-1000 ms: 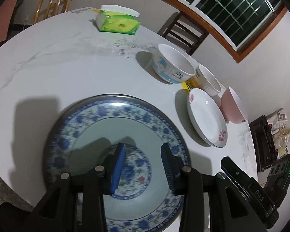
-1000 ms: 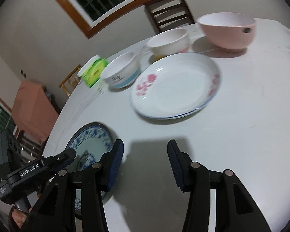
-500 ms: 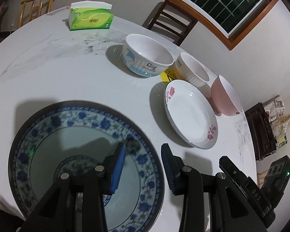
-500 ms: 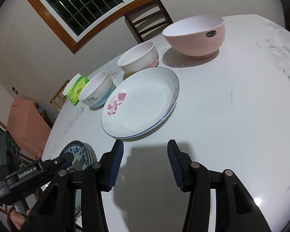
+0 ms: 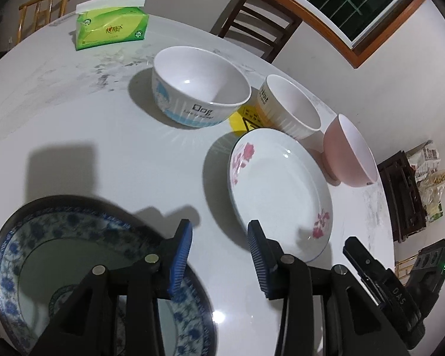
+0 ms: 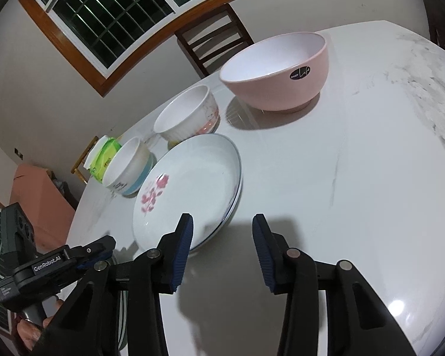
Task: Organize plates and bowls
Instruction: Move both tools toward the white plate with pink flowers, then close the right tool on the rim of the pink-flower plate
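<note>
A blue-patterned plate (image 5: 59,255) lies at the near left of the white table, under my left gripper's left finger. My left gripper (image 5: 219,255) is open and empty, between that plate and a white plate with pink flowers (image 5: 279,190). Behind stand a white-and-blue bowl (image 5: 198,89), a cream ribbed bowl (image 5: 287,103) and a pink bowl (image 5: 350,151). My right gripper (image 6: 221,249) is open and empty, just in front of the near rim of the white flower plate (image 6: 190,184). The pink bowl (image 6: 279,74) is far behind it.
A green tissue pack (image 5: 109,26) sits at the table's far left. A yellow sticker (image 5: 246,118) lies between the bowls. Wooden chairs (image 5: 261,29) stand behind the table. The other gripper's body (image 5: 400,290) shows at the lower right.
My left gripper has moved right, off the middle of the blue plate toward the flower plate. My right gripper has come closer to the flower plate's near rim.
</note>
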{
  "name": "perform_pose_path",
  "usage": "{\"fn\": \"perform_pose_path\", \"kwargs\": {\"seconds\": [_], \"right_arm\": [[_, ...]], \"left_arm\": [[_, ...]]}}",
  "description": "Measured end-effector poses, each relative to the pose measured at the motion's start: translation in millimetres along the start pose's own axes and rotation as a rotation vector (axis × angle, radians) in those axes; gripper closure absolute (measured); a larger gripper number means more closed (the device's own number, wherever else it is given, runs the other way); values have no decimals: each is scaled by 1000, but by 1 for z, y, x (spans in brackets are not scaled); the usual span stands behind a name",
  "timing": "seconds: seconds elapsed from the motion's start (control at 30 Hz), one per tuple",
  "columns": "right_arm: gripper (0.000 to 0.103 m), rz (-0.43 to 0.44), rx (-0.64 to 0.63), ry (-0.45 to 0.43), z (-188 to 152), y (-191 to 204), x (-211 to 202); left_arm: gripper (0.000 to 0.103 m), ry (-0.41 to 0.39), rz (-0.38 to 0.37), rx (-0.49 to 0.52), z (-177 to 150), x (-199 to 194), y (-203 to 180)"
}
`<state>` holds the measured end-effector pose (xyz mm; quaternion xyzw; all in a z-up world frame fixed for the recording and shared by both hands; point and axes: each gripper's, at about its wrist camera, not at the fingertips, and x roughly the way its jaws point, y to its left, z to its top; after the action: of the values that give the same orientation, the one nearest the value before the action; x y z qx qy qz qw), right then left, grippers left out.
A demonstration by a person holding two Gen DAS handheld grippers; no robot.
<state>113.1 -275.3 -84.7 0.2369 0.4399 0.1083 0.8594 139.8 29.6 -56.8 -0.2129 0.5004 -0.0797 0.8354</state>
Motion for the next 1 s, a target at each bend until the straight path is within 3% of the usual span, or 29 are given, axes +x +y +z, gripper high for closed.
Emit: {"fn": "perform_pose_path", "kwargs": {"seconds": [0.2,0.6,1.0], "right_arm": [[69,32,5,36,21,-4,12],[69,63,1,150,48,-6,60],[84,95,35,197,58,-21,85]], "left_arm": [[63,-33,2,8,18,0,-9],[63,23,11,-22,42,37,-17],[63,78,-2,-26,46,58,-14]]}}
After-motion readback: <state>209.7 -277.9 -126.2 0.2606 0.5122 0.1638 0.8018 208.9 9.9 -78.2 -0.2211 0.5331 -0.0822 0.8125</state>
